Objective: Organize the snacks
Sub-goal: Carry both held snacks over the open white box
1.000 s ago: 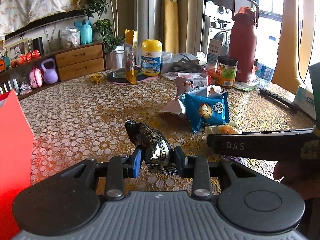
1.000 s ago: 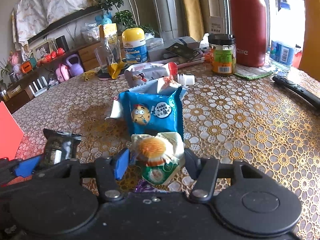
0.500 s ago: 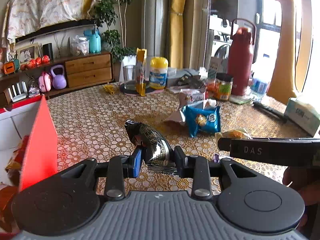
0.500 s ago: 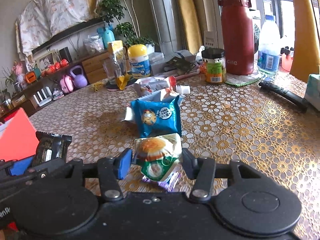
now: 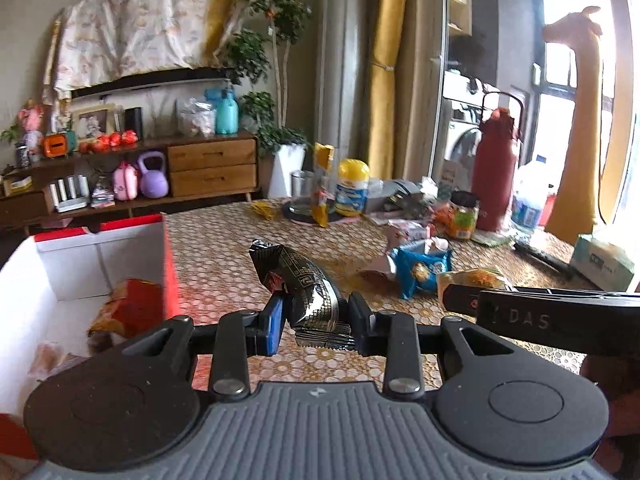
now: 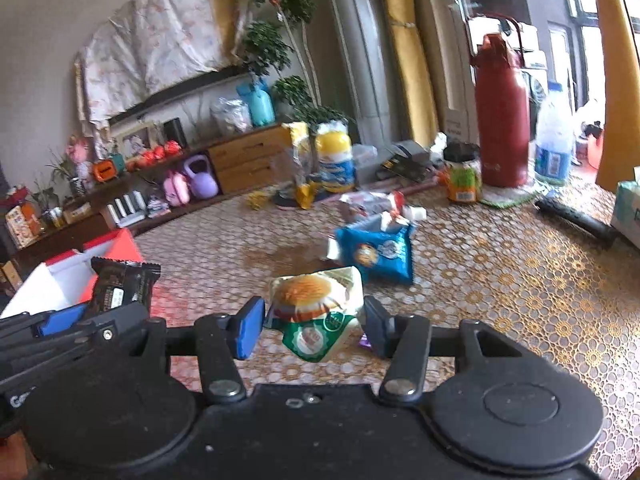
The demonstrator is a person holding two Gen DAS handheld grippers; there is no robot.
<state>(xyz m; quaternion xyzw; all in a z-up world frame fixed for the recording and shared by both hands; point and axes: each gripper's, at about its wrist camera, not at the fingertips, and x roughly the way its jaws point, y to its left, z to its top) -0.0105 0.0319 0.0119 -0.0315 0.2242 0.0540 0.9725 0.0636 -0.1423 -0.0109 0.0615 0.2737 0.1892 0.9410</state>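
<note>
I have the left gripper (image 5: 316, 322) fingers pinching the black snack pack (image 5: 306, 290) and the right gripper (image 6: 314, 326) fingers pinching the burger-print pack (image 6: 316, 300), both just right of the red box (image 5: 60, 280), so I'd carry each over its rim before letting go.

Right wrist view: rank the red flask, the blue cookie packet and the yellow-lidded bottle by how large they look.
1. Red flask, tallest by far though farthest back.
2. Blue cookie packet and yellow-lidded bottle look about alike in area; the packet lies nearer the camera, so I would not rank them.
</note>
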